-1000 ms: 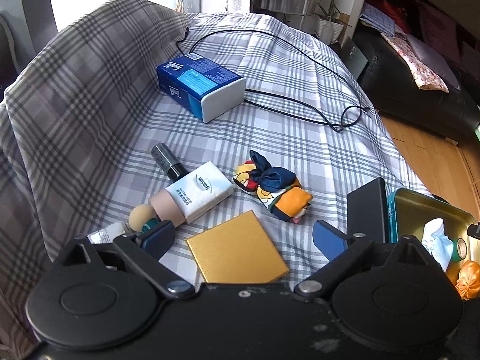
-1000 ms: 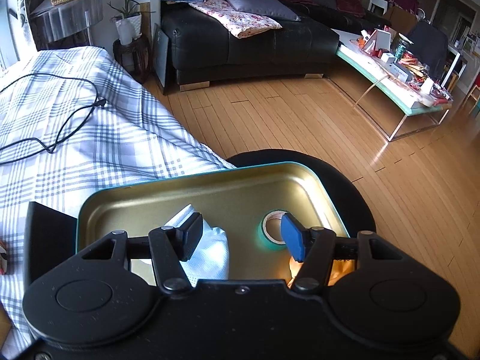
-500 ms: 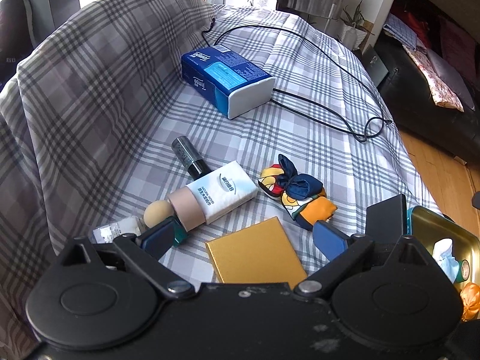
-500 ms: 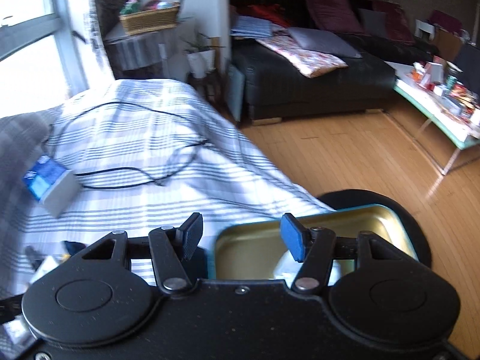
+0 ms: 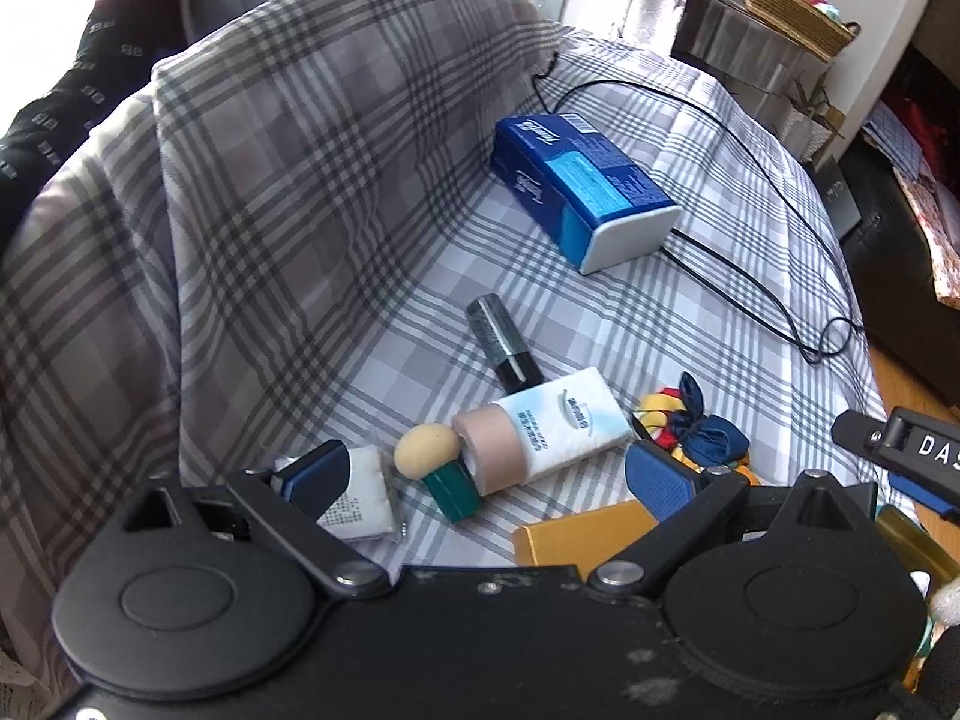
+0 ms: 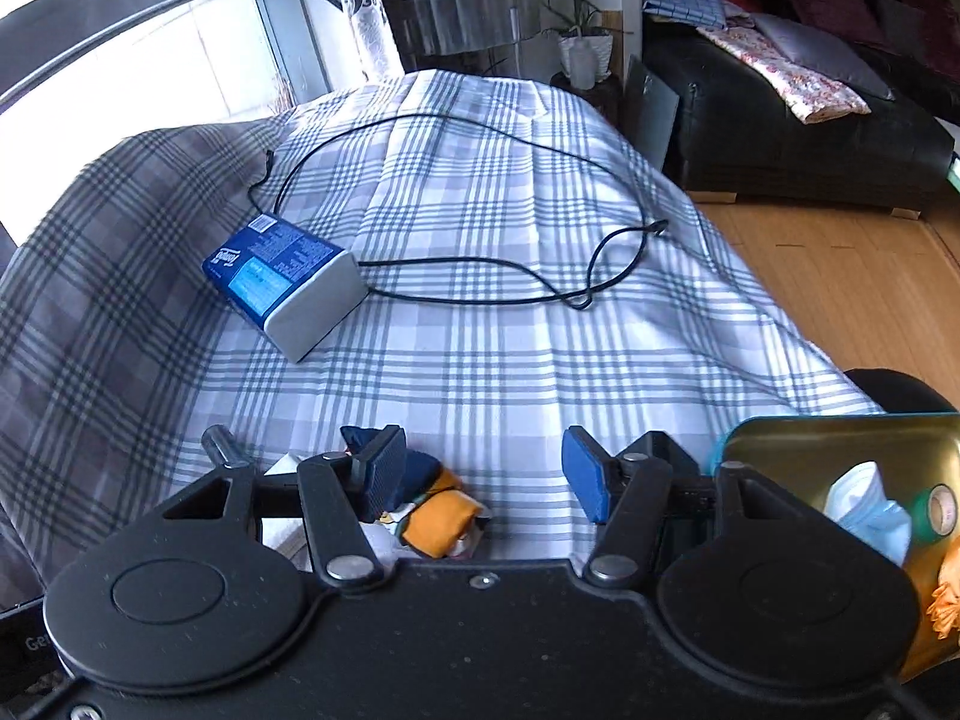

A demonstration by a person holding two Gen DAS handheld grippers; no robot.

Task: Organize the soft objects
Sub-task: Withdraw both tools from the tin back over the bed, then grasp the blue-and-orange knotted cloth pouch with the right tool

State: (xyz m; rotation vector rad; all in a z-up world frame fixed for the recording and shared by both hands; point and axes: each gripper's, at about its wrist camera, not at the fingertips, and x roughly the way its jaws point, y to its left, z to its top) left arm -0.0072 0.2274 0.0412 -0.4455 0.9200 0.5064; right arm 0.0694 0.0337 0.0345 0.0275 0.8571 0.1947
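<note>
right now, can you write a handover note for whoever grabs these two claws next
Left claw: open, empty, hovering low over the clutter on the plaid cover.
Right claw: open, empty, just right of the colourful fabric scrunchie.
In the gold tin at the right: a white-blue cloth, a green tape roll and something orange at the edge.
Left on the cover: scrunchie, small tissue pack, white pad, sponge puff, blue tissue box.
Likely next: right claw takes the scrunchie to the tin.
</note>
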